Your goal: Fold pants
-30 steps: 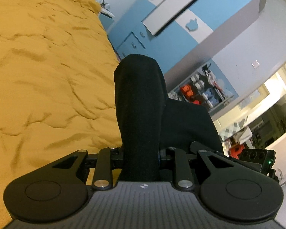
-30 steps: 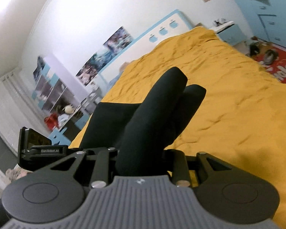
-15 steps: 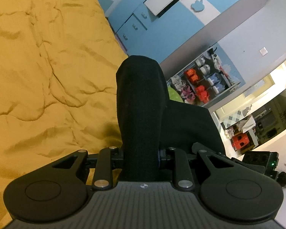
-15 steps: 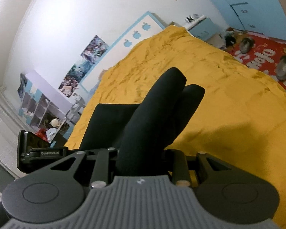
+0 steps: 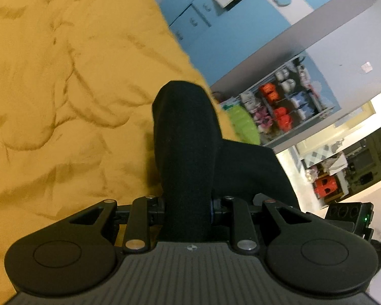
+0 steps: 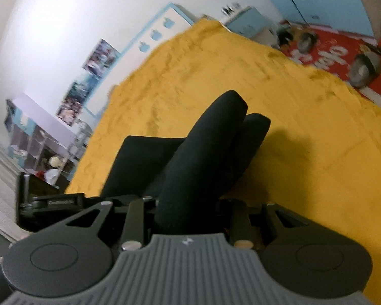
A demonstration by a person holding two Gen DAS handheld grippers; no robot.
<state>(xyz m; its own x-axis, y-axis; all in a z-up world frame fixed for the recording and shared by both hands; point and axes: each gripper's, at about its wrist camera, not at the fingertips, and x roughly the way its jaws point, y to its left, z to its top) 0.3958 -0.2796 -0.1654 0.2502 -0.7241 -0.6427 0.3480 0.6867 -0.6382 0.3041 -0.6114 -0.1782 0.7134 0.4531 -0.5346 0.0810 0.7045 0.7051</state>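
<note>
The black pants (image 5: 251, 172) hang between my two grippers above the yellow bedspread (image 5: 63, 89). In the left wrist view the fabric bulges up over the fingers and hides them; my left gripper (image 5: 184, 122) is shut on the pants. In the right wrist view a doubled fold of the pants (image 6: 144, 157) drapes over the fingers in the same way. My right gripper (image 6: 216, 137) still has this fabric between its jaws, which are opening. The bedspread (image 6: 304, 152) lies close beneath, with the fold's shadow on it.
A blue wardrobe (image 5: 228, 33) and a shelf of toys (image 5: 279, 106) stand past the bed's edge. A red mat with shoes (image 6: 330, 50) lies on the floor at the right. The blue headboard (image 6: 160, 30) and a bookshelf (image 6: 38, 139) are at the far wall.
Both grippers have sunk towards the bedspread with the pants, and both views tilt further down. The right view has rolled a little; the fabric still sits between both pairs of jaws.
</note>
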